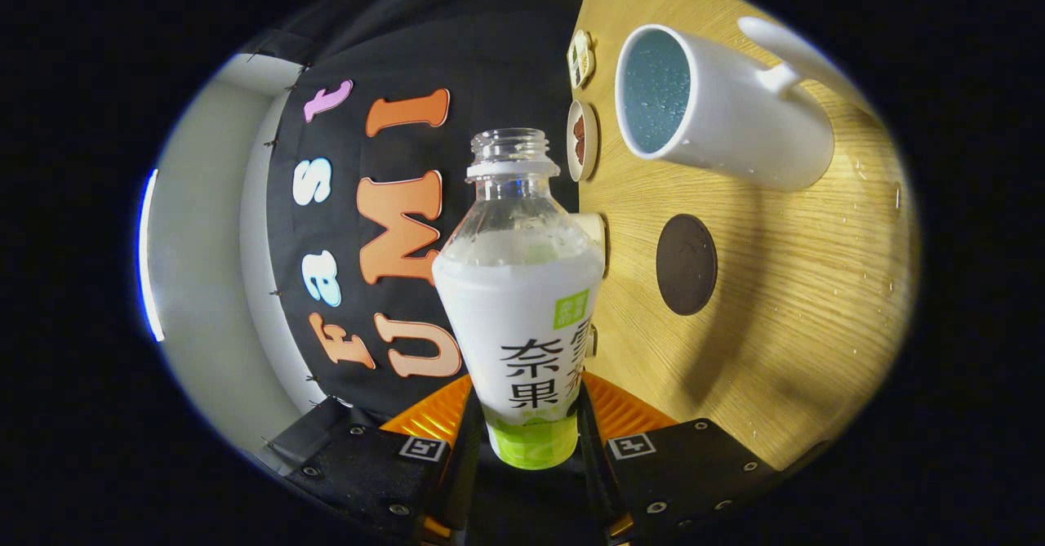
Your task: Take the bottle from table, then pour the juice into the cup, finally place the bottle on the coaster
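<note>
Tongs (pixel 529 428) we saw clamped tight on the uncapped bottle (pixel 522 301), both fingers pressing its lower sides, neck pointing away. Beyond it lay the wooden table (pixel 784 309), rolled sideways in our view, with the dark coaster (pixel 687 264) mid-surface and the white cup (pixel 718 109) nearby, apart from it.

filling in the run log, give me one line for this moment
phase: pour | gripper: shut on bottle | bottle: uncapped, tipped toward cup | coaster: bare, on table
</note>
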Demonstrator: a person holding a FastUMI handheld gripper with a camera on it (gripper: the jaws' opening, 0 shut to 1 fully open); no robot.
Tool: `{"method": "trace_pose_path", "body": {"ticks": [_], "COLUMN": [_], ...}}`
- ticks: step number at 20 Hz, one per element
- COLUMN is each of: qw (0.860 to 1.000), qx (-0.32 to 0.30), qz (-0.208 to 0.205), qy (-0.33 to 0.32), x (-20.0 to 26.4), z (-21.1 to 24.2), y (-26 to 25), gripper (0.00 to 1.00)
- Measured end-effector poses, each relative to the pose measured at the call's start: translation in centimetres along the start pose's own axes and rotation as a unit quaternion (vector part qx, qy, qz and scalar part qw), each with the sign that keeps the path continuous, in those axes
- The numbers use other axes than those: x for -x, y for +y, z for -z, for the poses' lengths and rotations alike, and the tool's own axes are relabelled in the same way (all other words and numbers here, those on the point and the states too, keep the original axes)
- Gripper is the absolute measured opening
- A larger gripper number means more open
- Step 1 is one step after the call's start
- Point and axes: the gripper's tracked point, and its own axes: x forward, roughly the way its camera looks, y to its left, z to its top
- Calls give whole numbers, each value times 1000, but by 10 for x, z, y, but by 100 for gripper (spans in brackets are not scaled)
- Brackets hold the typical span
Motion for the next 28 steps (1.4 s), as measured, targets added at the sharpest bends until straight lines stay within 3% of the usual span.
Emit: {"method": "trace_pose_path", "body": {"ticks": [11, 28], "qw": [998, 994], "qx": [-59, -101], "qz": [-13, -35], "qy": [-24, -39], "x": [3, 5], "z": [-20, -36], "y": [9, 22], "gripper": [57, 57]}}
